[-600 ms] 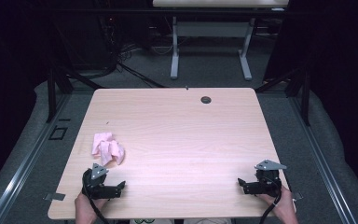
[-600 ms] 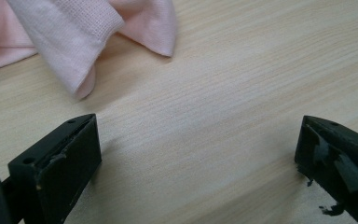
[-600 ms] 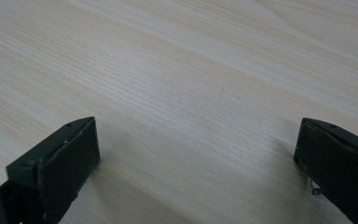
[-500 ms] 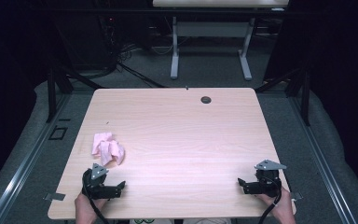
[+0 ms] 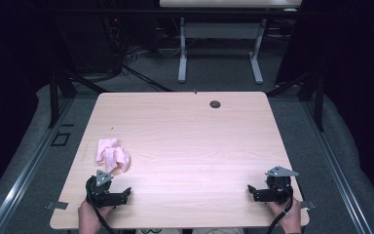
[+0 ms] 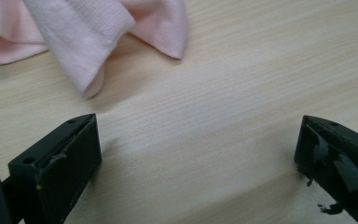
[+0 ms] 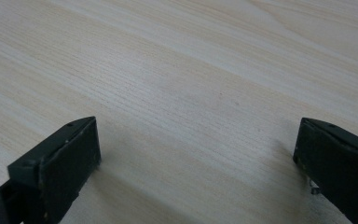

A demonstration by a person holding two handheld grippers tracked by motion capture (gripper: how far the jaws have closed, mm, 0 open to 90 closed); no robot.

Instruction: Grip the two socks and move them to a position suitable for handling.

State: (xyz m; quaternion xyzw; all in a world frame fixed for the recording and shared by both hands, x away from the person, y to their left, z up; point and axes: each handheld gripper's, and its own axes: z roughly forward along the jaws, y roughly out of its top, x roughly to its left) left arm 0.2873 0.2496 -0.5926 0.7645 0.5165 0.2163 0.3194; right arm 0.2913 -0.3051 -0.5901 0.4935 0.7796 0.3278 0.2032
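Jaws of my left gripper (image 5: 119,194) stand wide apart, low over bare table (image 6: 223,116), with nothing between them. Just ahead and a little to the left lies the pink cloth (image 6: 81,37), crumpled, one folded edge pointing back at me; in the high view the cloth (image 5: 111,155) sits just beyond the gripper. To pick it up well, I judge I should slide forward and left with the jaws wide, straddle that thick fold instead of a thin corner, keep the pads low to the wood, then close firmly. My right gripper (image 5: 254,191) rests well off to the right, likewise fully open over empty wood, holding nothing. Farther off, a dark grommet (image 5: 215,104) near the far edge
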